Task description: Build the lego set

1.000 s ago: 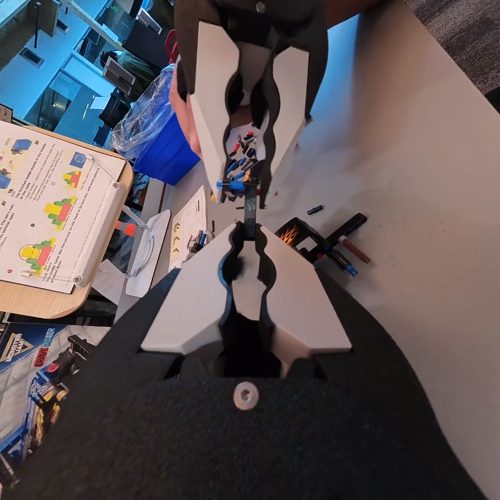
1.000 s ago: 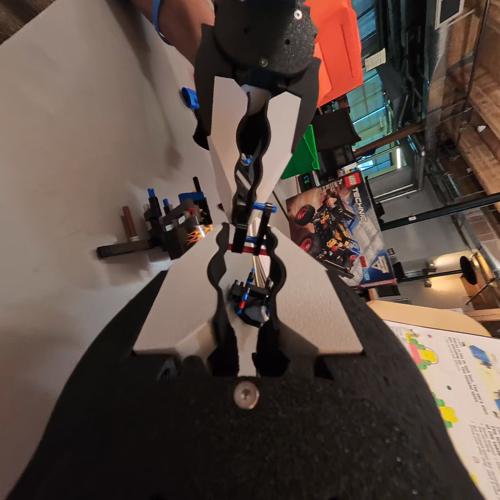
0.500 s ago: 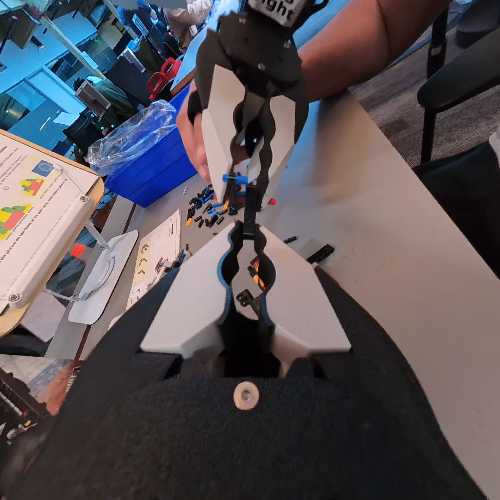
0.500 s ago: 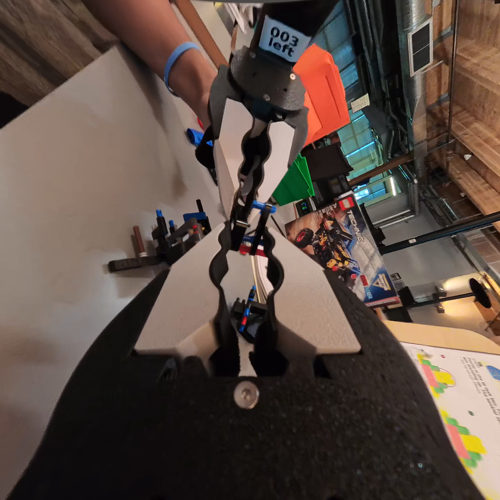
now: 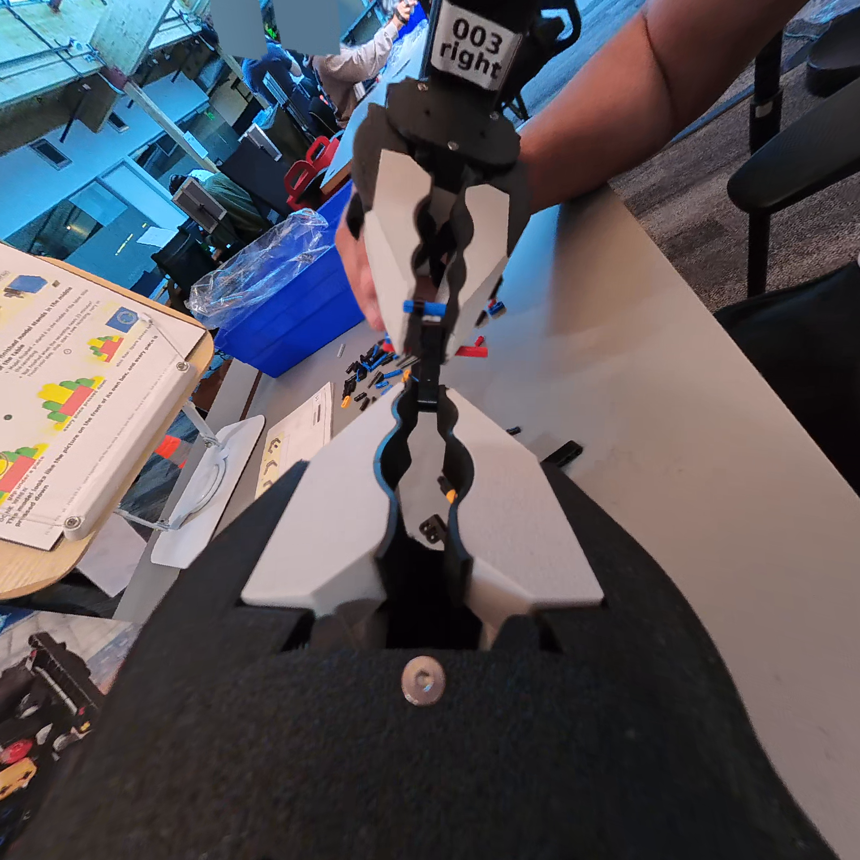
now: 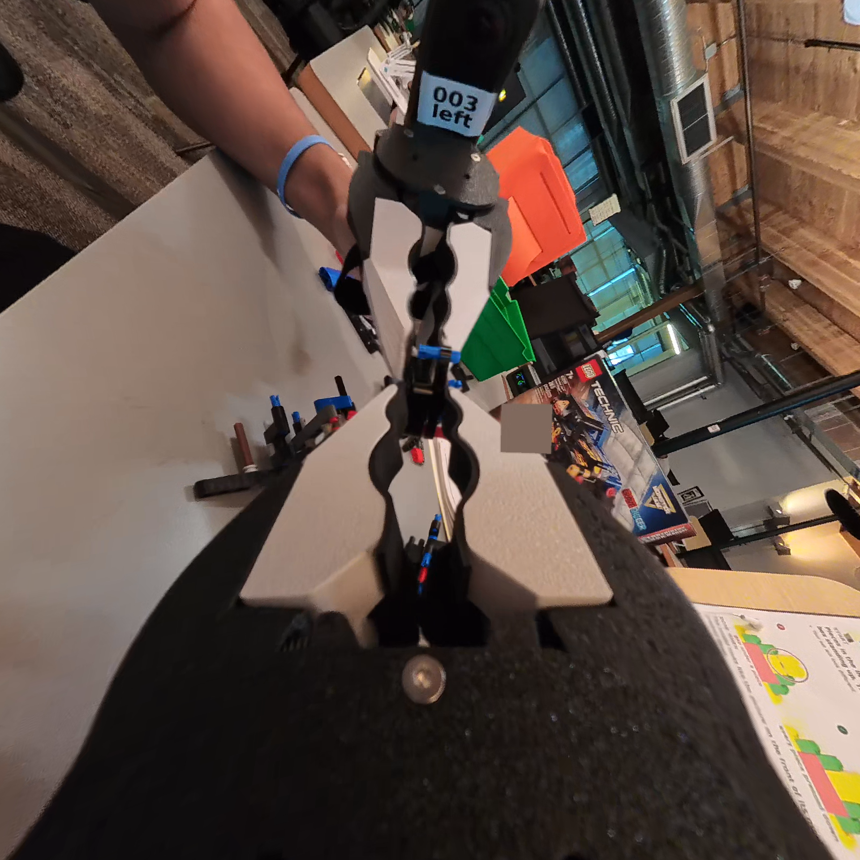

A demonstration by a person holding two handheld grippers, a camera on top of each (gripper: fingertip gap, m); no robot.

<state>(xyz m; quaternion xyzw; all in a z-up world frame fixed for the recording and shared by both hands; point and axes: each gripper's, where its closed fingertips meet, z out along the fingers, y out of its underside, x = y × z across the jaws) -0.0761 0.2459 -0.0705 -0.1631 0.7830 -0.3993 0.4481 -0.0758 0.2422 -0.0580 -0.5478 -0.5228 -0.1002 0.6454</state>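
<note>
Above the table point(image 5: 651, 419), left gripper point(image 5: 428, 405) and right gripper point(image 5: 426, 344) both pinch one black beam point(image 5: 429, 367).

A slim black beam point(image 5: 428, 367) with a blue pin point(image 5: 421, 306) through its far end hangs above the table. Loose black and blue pieces point(image 5: 370, 372) lie scattered beyond; a half-built black assembly point(image 6: 298, 430) sits left.

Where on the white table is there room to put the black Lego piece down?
The white table is bare on the side toward the black chair, past the short black beam. It is crowded by the pile of small black and blue pins near the blue plastic bin.
</note>
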